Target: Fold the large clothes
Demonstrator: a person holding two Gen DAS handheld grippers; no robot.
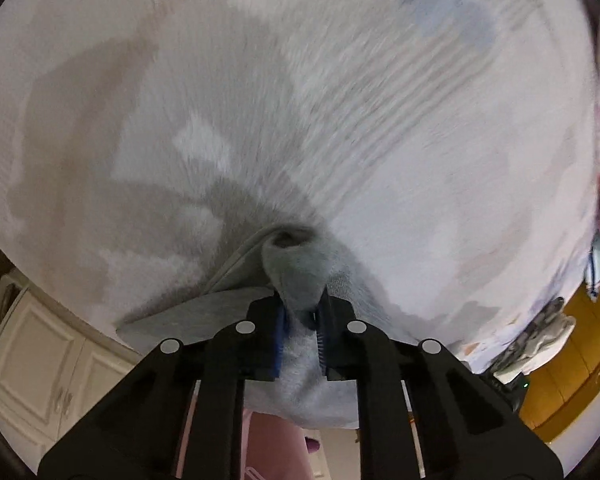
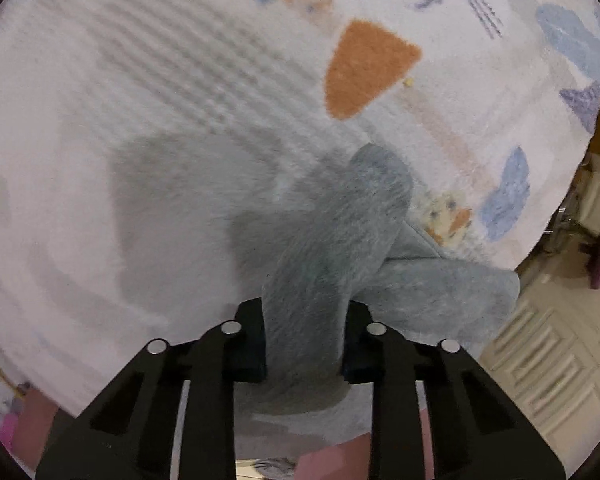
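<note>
In the left wrist view we see the left gripper (image 1: 300,312) with its two black jaws drawn close together, pinching a bunched fold of the grey-blue fleece garment (image 1: 296,272) between them. The cloth rises out of the jaws as a small rolled tube, and more of it hangs down below the fingers. A flat grey layer of the same garment spreads out to the left of the jaws.

In the right wrist view we see the right gripper (image 2: 305,332), its jaws likewise narrow and clamped on a thick strip of the grey-blue fleece garment (image 2: 340,232). The strip runs up and to the right from the jaws, and a second flap of it lies to the right.

Beyond both grippers lies a pale, fluffy rug (image 2: 80,160) with faint grey stripes, an orange patch (image 2: 364,68) and blue shapes. The garment's shadow falls on it.

At the edges we see white panelled cabinet doors (image 1: 40,360) and a strip of orange-brown floor (image 1: 572,352).
</note>
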